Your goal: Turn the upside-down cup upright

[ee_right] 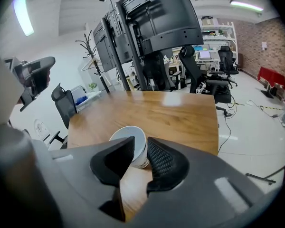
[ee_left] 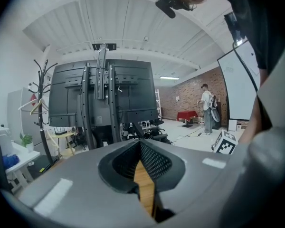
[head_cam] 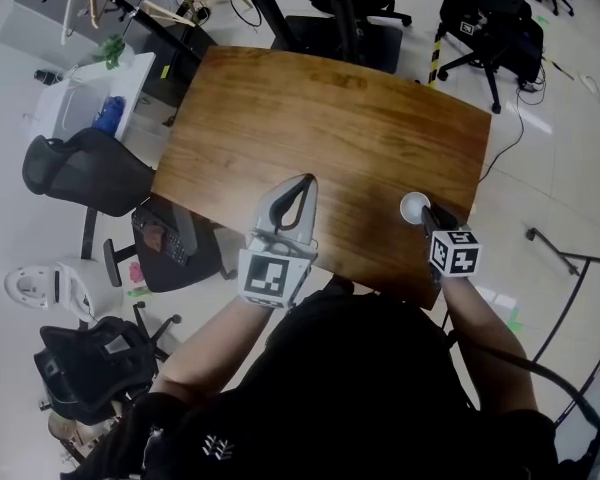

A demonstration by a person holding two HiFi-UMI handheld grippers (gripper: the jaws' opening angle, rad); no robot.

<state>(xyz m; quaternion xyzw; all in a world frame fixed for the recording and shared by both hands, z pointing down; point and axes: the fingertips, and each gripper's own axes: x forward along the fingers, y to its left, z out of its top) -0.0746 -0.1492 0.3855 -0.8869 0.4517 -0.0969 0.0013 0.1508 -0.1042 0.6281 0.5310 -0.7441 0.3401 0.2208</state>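
Note:
A white paper cup point(head_cam: 413, 206) stands on the wooden table point(head_cam: 320, 128) near its front right corner, its open mouth facing up. My right gripper point(head_cam: 424, 212) reaches down onto it from the near side. In the right gripper view the cup point(ee_right: 129, 139) sits between the fingers, its near wall in the gap; the jaws stand apart around it and I see no pad pressing, so the gripper point(ee_right: 139, 145) is open. My left gripper point(head_cam: 307, 182) hovers over the table's front middle, its tips together and empty. In the left gripper view its tips point(ee_left: 139, 143) meet above the wood.
The table's front edge runs just behind the cup. Black office chairs point(head_cam: 85, 173) and a white side desk point(head_cam: 85, 103) stand to the left. A big screen stand point(ee_right: 147, 27) rises beyond the far end. Cables and a stand leg point(head_cam: 570, 258) lie on the floor at right.

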